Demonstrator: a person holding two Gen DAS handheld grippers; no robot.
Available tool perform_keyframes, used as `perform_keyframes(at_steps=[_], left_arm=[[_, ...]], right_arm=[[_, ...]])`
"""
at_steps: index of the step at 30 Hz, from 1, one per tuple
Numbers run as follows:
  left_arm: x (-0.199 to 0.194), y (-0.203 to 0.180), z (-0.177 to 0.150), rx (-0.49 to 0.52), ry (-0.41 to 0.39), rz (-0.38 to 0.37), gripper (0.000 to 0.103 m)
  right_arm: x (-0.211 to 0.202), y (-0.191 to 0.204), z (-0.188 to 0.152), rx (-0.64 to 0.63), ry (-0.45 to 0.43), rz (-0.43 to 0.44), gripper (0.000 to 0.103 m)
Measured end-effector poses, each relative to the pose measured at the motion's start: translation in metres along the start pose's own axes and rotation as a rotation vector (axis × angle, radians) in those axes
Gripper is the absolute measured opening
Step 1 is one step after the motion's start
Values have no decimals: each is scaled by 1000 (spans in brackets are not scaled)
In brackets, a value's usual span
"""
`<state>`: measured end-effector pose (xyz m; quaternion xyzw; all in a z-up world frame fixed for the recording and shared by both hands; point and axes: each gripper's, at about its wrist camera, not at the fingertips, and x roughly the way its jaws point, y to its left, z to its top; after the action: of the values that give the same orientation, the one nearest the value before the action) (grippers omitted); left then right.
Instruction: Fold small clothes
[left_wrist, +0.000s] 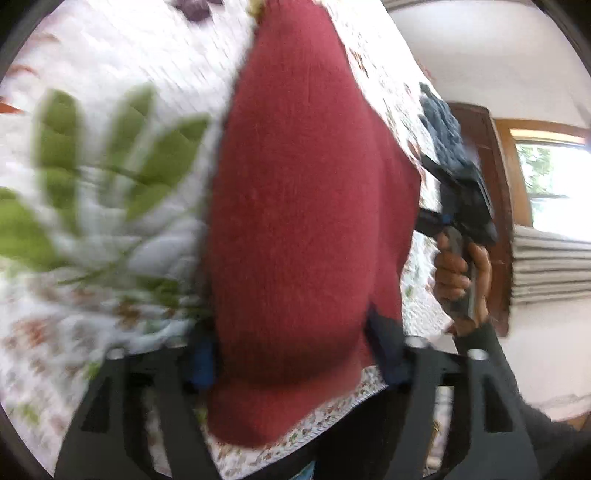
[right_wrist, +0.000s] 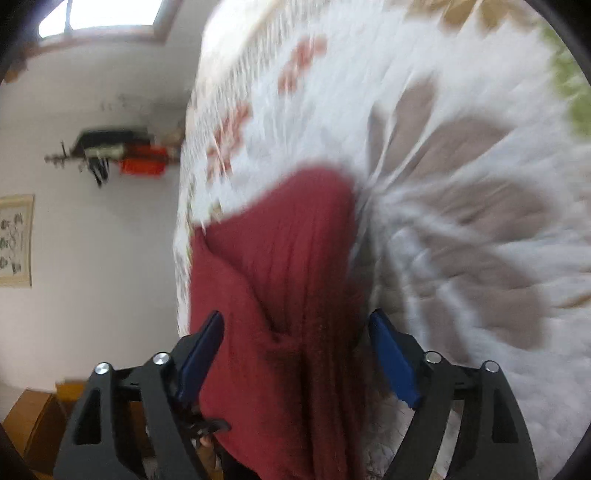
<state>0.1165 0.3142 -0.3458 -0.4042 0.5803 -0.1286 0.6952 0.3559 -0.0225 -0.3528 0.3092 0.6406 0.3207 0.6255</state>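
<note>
A red knit (left_wrist: 306, 229) is seen filling the centre of the frame, stretched lengthwise over a floral quilt (left_wrist: 103, 74) w/ green leaf print. The left gripper (left_wrist: 299, 363) is seen at bottom, blue pads set wide on either side of the knit's near end; whether cloth is pinched can't be told (heavy blur). At right, the right gripper (left_wrist: 458, 192) is held by a hand (left_wrist: 461, 273) in a dark sleeve (left_wrist: 517, 384), just beside the knit's right edge; its jaw state can't be made out. A blue cloth (left_wrist: 441, 125) is seen behind it. A window (left_wrist: 554, 181) is seen at far right.
</note>
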Motion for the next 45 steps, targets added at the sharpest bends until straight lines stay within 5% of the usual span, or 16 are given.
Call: perform_keyframes(at_steps=[3, 5, 8, 11, 16, 20, 25, 30, 33, 37, 42, 45], left_arm=[[-63, -25, -16, 98, -250, 151, 78], [-86, -45, -30, 173, -321, 85, 74], [-72, -72, -41, 232, -251, -27, 58], [-19, -86, -47, 288, -106, 0, 43], [39, -65, -45, 240, 6, 115, 37], [31, -73, -37, 198, 26, 50, 37], [-10, -105, 3, 255, -99, -45, 49], [15, -100, 83, 236, -113, 69, 46], [31, -64, 107, 174, -31, 130, 29], [19, -78, 104, 194, -54, 129, 38], [-13, -90, 50, 247, -93, 23, 39], [12, -73, 31, 250, -38, 150, 35]], right_arm=[[-40, 15, -20, -101, -119, -49, 70], [-44, 25, -34, -166, -105, -67, 59], [-27, 33, -48, -229, -62, -140, 48], [-11, 36, -49, -239, -44, -146, 8], [-2, 33, -46, -261, -114, -248, 8], [5, 26, -44, -277, -78, -265, 14], [-37, 50, -52, -337, -196, -232, 17], [14, 58, -50, -421, -16, -301, 11], [29, 43, -38, -422, 4, -399, 0], [16, 58, -49, -465, 0, -410, 2], [14, 85, -109, -604, 102, -345, 2], [37, 65, -122, -635, 138, -449, 1]])
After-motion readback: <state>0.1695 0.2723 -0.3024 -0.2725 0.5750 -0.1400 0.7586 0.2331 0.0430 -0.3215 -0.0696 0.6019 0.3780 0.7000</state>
